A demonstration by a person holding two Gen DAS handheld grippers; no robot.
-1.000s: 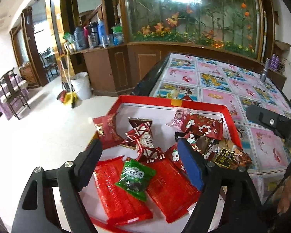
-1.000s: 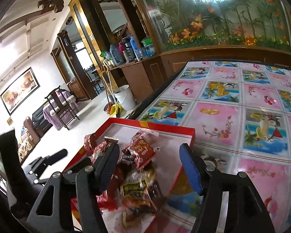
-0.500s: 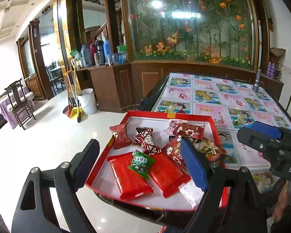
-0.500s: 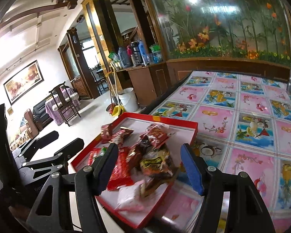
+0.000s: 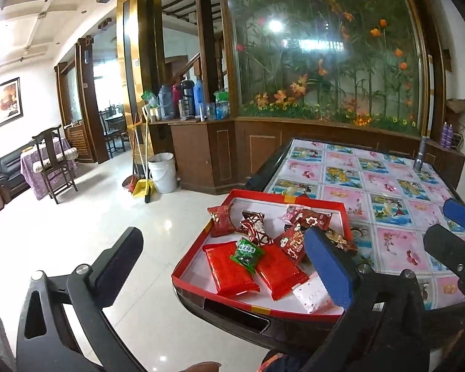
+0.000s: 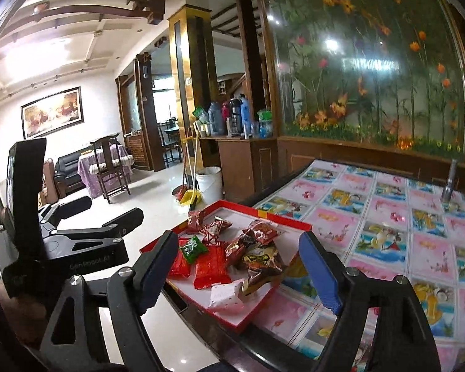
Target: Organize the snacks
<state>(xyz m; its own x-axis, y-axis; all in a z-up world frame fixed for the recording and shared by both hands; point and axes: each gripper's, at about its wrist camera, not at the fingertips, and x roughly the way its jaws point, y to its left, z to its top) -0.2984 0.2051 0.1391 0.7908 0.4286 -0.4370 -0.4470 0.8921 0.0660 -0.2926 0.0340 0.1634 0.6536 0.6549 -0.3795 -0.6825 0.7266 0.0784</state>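
Observation:
A shallow red tray sits on the table's near left corner and holds several wrapped snacks: two flat red packs, a green pack, red patterned sweets, a brown pack and a white pack. My left gripper is open and empty, held back from and above the tray. My right gripper is open and empty, also back from the tray. The left gripper shows in the right wrist view.
The table has a flowered pink and blue cloth, with a metal flashlight upright at its far edge. A wooden cabinet with bottles, a white bucket, brooms and a chair stand on the tiled floor to the left.
Both grippers have pulled back and up from the tray, which now looks smaller and farther off. Both stay open and empty. The snacks have not moved.

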